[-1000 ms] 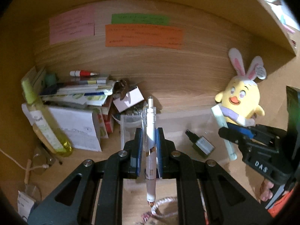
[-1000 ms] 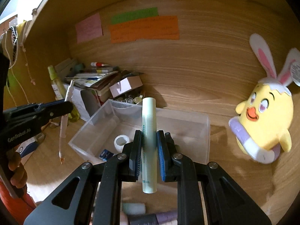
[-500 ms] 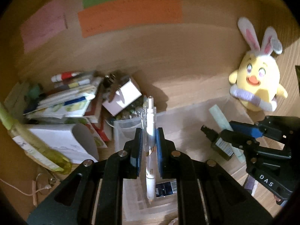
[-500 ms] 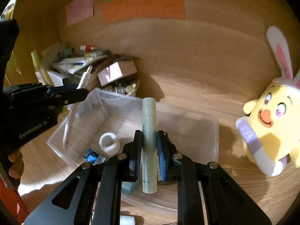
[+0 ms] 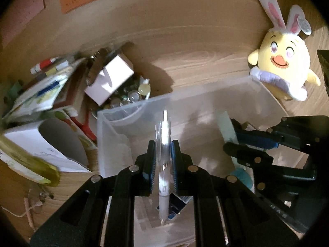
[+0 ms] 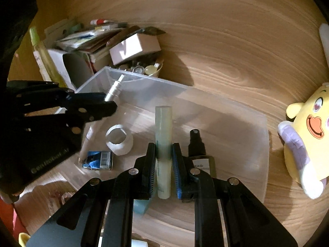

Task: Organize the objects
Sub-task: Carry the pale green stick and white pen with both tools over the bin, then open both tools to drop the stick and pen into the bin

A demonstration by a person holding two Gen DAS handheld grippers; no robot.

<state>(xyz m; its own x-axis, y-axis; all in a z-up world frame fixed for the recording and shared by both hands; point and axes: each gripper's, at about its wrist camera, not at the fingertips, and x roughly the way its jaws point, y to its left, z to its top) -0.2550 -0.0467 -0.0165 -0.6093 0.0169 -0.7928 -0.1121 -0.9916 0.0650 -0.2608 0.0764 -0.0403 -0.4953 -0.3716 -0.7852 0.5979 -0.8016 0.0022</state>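
Note:
My left gripper (image 5: 162,156) is shut on a clear and white pen (image 5: 163,164), held over the left part of a clear plastic bin (image 5: 123,115). In the right wrist view the pen (image 6: 112,91) slants down into the bin (image 6: 242,109). My right gripper (image 6: 163,160) is shut on a pale green tube (image 6: 163,135), held upright over the bin's middle; it also shows in the left wrist view (image 5: 226,127). Inside the bin lie a white tape roll (image 6: 119,140), a blue packet (image 6: 98,160) and a dark spray bottle (image 6: 200,152).
A yellow bunny-eared plush (image 5: 281,61) sits right of the bin against the wooden back wall. A heap of boxes and papers (image 5: 51,86), a white carton (image 5: 111,78), a bowl of small items (image 5: 131,94) and a yellow-green bottle (image 5: 26,162) crowd the left side.
Both grippers have moved forward and down over the bin. The pen tip now reaches into the bin; the tube has gone from in front of the bin to above its floor.

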